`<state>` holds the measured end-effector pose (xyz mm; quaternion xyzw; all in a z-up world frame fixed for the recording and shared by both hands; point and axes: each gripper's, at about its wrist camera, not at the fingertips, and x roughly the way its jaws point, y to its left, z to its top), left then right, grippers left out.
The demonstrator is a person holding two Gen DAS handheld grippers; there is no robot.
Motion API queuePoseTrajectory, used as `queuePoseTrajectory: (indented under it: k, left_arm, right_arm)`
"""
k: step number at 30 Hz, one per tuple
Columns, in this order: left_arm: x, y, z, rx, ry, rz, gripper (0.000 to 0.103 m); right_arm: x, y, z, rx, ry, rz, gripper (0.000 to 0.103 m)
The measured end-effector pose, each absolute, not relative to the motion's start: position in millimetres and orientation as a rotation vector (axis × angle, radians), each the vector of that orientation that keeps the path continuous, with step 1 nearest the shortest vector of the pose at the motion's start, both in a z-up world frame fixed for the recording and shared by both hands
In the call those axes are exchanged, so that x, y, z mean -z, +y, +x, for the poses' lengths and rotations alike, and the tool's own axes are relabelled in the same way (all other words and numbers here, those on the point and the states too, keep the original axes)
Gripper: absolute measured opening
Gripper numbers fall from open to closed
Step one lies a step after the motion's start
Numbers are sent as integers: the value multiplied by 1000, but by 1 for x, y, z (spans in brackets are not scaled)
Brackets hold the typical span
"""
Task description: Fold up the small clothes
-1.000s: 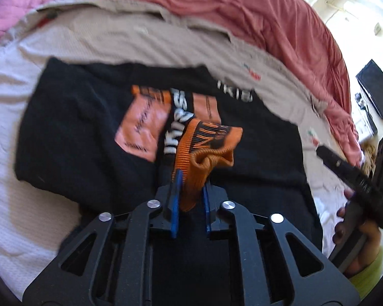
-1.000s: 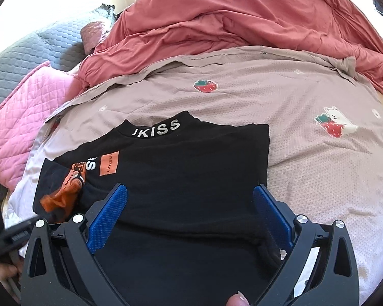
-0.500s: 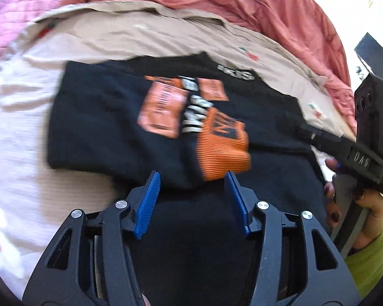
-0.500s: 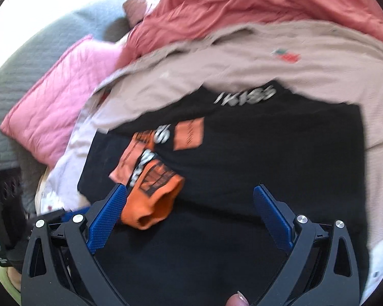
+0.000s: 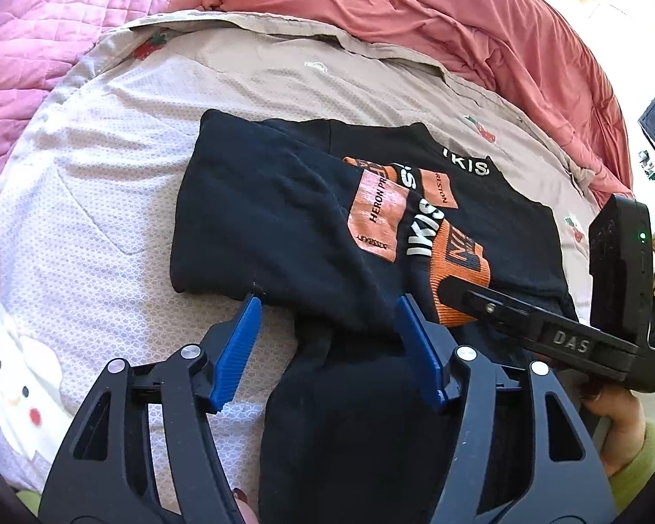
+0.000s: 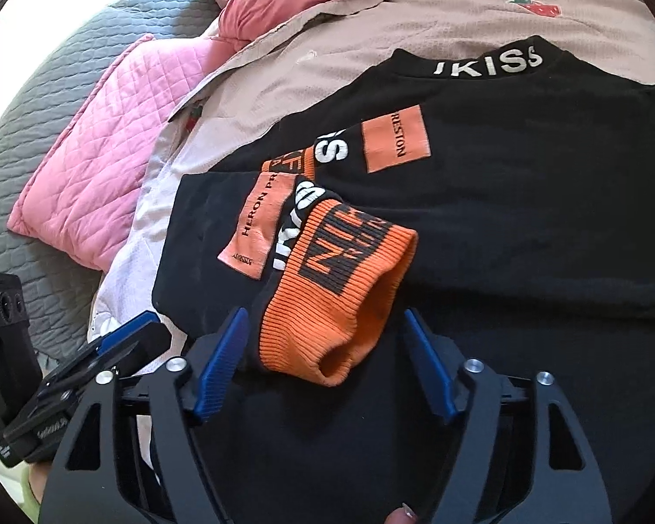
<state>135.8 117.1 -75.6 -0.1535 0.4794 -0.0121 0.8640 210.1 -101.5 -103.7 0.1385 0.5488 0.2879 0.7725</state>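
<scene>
A black sweater (image 5: 284, 218) with orange patches and a white-lettered collar (image 6: 489, 65) lies flat on the bed, its left sleeve folded across the chest. The sleeve's orange ribbed cuff (image 6: 340, 270) rests on the black cloth. My left gripper (image 5: 327, 305) hovers over the sleeve's folded edge. Its jaws are opening, with black cloth below them and the pads pressing on nothing. My right gripper (image 6: 324, 314) straddles the orange cuff (image 5: 458, 262). Its jaws are closing, the cuff between them, the pads not pressing on it. The right gripper's fingers (image 5: 471, 301) also show in the left wrist view.
The sweater lies on a beige sheet (image 5: 284, 70) with strawberry prints. A pink quilted pillow (image 6: 100, 153) sits to the left and a red-pink duvet (image 5: 458, 22) is bunched along the back. A grey quilt (image 6: 65, 43) lies beyond the pillow.
My left gripper let go of the orange cuff, opened and drew back; the cuff now lies on the sweater. My right gripper swung left over the cuff and its jaws narrowed.
</scene>
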Motion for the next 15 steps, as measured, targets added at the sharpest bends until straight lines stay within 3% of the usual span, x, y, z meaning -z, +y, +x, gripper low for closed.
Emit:
queuePoseTrajectory:
  k: [3, 7, 15]
  left_arm:
    - [76, 117, 135, 31, 1006, -328, 56]
    - [77, 115, 136, 27, 1005, -318, 56]
    - [77, 115, 136, 15, 1006, -306, 56]
  right_arm:
    - [106, -97, 211, -614, 1191, 276, 57]
    - [103, -94, 212, -657, 1169, 280, 21]
    - [68, -90, 202, -738, 1009, 182, 15]
